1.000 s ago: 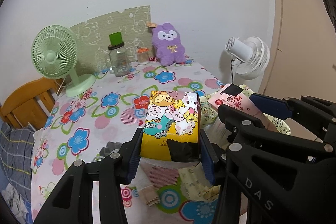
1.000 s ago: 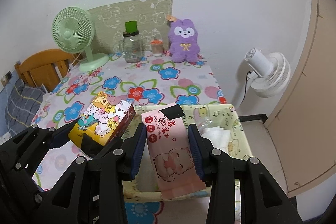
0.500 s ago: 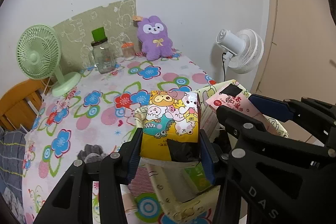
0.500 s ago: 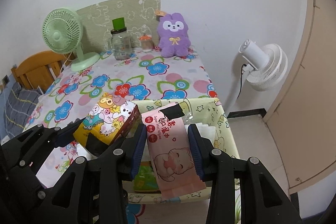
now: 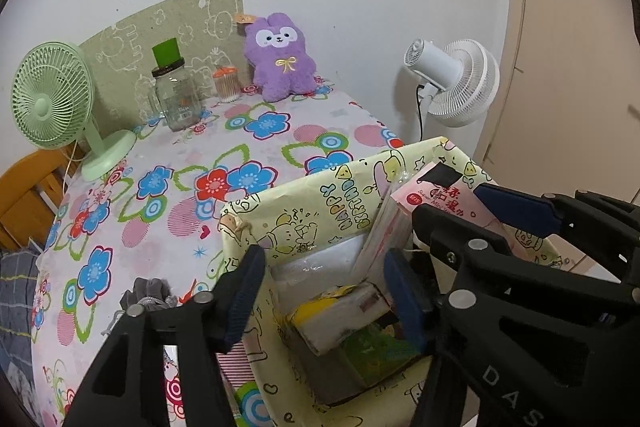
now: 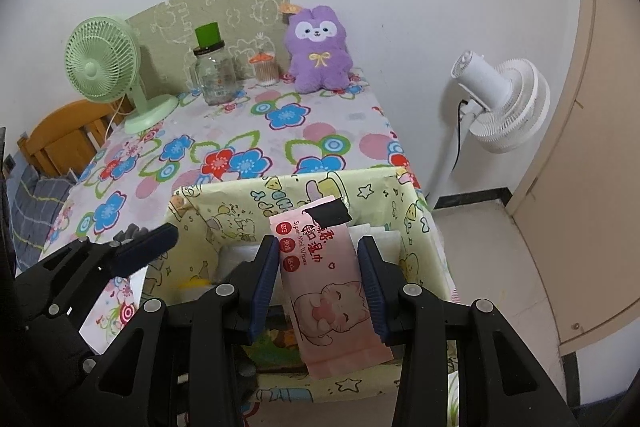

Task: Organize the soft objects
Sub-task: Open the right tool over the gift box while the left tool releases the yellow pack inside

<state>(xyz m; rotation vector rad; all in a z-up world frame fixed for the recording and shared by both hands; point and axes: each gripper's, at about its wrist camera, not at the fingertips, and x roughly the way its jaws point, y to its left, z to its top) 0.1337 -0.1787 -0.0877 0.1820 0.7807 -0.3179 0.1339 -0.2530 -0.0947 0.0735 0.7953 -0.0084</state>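
Both wrist cameras look forward and steeply down along their jaws, close above the yellow fabric box [image 5: 348, 187] [image 6: 280, 195] at the near edge of the bench [image 5: 240, 139] [image 6: 320, 131]. The left view sits slightly leftward. Both share the box, the purple plush [image 5: 280, 63] [image 6: 318, 51] and the far wall.

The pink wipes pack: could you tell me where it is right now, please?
The pink wipes pack is clamped in the right gripper, upright over the yellow cartoon-print box, at that view's lower centre.
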